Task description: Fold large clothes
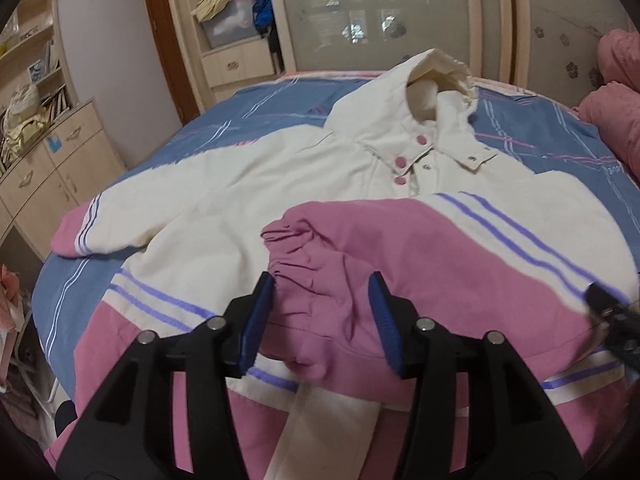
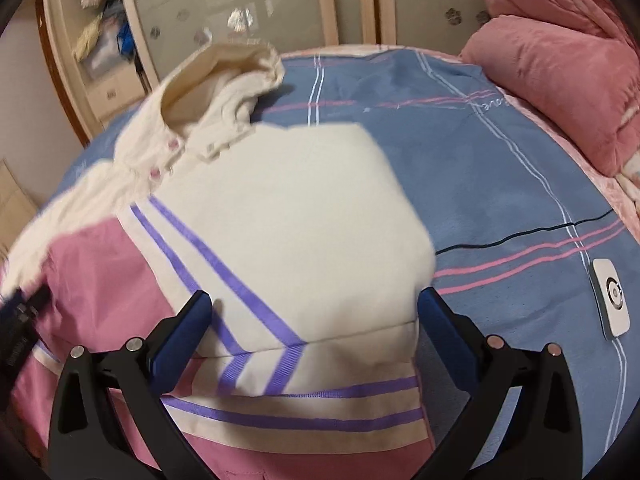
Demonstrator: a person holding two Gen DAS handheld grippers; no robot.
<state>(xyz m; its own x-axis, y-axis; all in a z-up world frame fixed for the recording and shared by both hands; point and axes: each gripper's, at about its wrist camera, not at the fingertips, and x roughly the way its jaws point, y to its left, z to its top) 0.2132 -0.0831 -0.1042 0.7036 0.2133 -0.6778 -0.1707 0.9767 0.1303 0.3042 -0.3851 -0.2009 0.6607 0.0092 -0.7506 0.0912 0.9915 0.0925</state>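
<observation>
A cream and pink hooded jacket (image 1: 248, 184) with purple stripes lies front up on the bed, hood (image 1: 432, 76) at the far end. Its right sleeve is folded across the chest, pink cuff (image 1: 320, 280) near the middle. Its left sleeve (image 1: 92, 228) lies spread out to the left. My left gripper (image 1: 322, 300) is open, its blue pads either side of the pink cuff. My right gripper (image 2: 314, 312) is open above the folded sleeve's shoulder part (image 2: 300, 220); it also shows in the left wrist view (image 1: 612, 312) at the right edge.
The bed has a blue striped sheet (image 2: 500, 184). Pink pillows (image 2: 560, 72) lie at the far right. A white device (image 2: 612, 304) with a black cable lies on the sheet to the right. Wardrobe doors (image 1: 380, 12) stand behind; drawers and shelves (image 1: 52, 152) stand to the left.
</observation>
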